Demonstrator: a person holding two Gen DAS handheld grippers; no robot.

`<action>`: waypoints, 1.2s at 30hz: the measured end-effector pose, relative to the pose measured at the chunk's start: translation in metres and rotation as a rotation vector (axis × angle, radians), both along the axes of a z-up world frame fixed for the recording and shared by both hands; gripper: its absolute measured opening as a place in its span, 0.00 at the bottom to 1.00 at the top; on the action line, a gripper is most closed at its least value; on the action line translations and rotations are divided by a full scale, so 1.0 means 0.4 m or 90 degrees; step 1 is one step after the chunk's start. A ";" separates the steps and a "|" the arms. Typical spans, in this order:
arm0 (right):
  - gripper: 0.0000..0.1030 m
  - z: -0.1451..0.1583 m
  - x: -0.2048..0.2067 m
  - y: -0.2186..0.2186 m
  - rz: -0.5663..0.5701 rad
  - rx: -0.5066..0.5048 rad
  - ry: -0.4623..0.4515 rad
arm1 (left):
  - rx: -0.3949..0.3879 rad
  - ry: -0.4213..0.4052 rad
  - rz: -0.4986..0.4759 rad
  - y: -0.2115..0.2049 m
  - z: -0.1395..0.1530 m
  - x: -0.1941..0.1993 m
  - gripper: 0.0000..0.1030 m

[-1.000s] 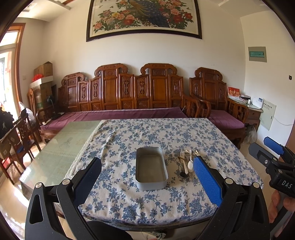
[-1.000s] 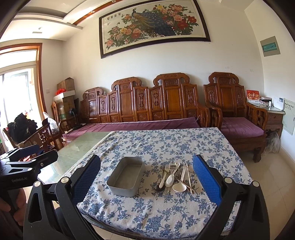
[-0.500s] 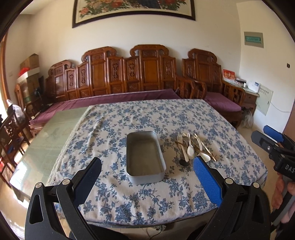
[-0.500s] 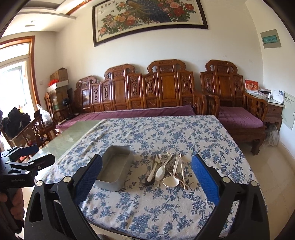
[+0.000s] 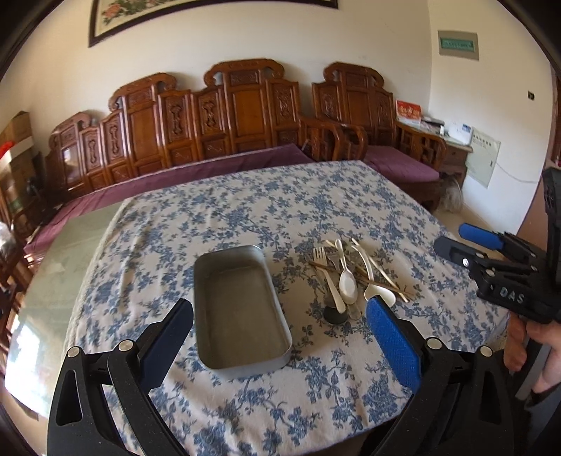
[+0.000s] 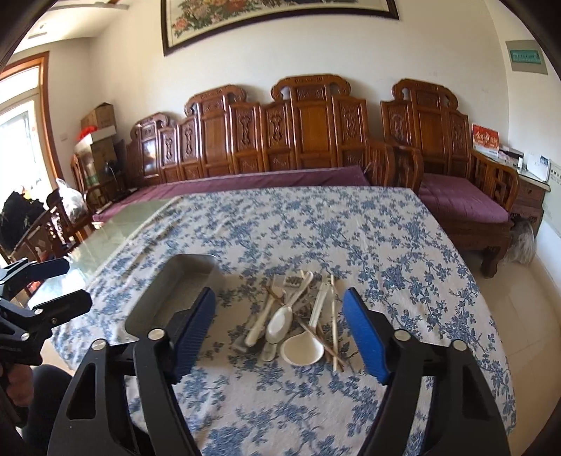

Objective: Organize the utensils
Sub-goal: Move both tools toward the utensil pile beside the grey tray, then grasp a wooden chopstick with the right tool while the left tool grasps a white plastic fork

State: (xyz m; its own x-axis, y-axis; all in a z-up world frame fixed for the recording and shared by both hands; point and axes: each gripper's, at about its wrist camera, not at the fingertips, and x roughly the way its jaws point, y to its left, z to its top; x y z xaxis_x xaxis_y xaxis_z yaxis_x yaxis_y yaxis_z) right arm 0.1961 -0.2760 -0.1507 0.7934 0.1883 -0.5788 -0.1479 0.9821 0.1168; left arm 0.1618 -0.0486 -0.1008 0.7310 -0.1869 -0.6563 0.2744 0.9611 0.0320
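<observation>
The right gripper (image 6: 278, 333) hangs above the near part of the table, and its blue pads (image 6: 364, 335) stand apart with nothing pressed between them. Its jaws have just been closing a little, but they hold nothing; the pile of utensils (image 6: 298, 322) only appears in the gap, lying lower on the cloth. The left gripper (image 5: 278, 345) is also spread wide and empty. Through its gap one sees the metal tin (image 5: 240, 308), an oblong grey box with nothing inside it, resting flat on the blue floral tablecloth (image 5: 245, 210).

The utensils lie in a loose heap just beside the tin, on its right side in the left wrist view, not touching it. I can make out a white fork (image 5: 324, 272), a white spoon (image 5: 347, 280), a white soup spoon (image 6: 302, 349) and thin chopsticks (image 6: 333, 322) crossing over each other. Something dark and round sits under the near end of the heap, but it is covered and I cannot tell what it is. How many pieces are in the pile is hard to count, because they overlap.

In the right wrist view the left pad hides the near right corner of the tin. The table's bare glass part (image 5: 66, 266) shows left of the cloth. Behind stands a carved wooden sofa (image 6: 298, 140) with purple cushions; the framed painting (image 6: 280, 17) above is cut off by the edge.
</observation>
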 end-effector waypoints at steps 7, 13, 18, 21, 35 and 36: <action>0.53 -0.078 0.123 -0.077 -0.025 -0.008 0.044 | -0.010 0.046 -0.014 -0.030 -0.075 0.080 0.79; 0.43 -0.161 0.222 -0.130 -0.034 -0.002 0.096 | -0.015 0.086 -0.027 -0.057 -0.140 0.146 0.71; 0.33 -0.275 0.290 -0.141 -0.018 -0.004 0.167 | -0.020 0.109 -0.034 -0.075 -0.183 0.195 0.64; 0.27 -0.333 0.314 -0.139 -0.006 0.003 0.206 | -0.018 0.123 -0.040 -0.090 -0.208 0.216 0.59; 0.06 -0.370 0.309 -0.138 0.012 -0.002 0.237 | 0.012 0.173 -0.061 -0.181 -0.303 0.283 0.52; 0.06 -0.364 0.309 -0.143 0.007 0.000 0.231 | 0.011 0.177 -0.060 -0.184 -0.307 0.289 0.50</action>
State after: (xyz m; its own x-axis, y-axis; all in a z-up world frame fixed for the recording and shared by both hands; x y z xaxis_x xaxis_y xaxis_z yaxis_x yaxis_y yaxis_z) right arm 0.3196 -0.3332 -0.2964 0.5344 0.1960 -0.8222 -0.1077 0.9806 0.1637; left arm 0.2774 -0.1223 -0.2235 0.5030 -0.2322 -0.8325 0.3629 0.9309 -0.0404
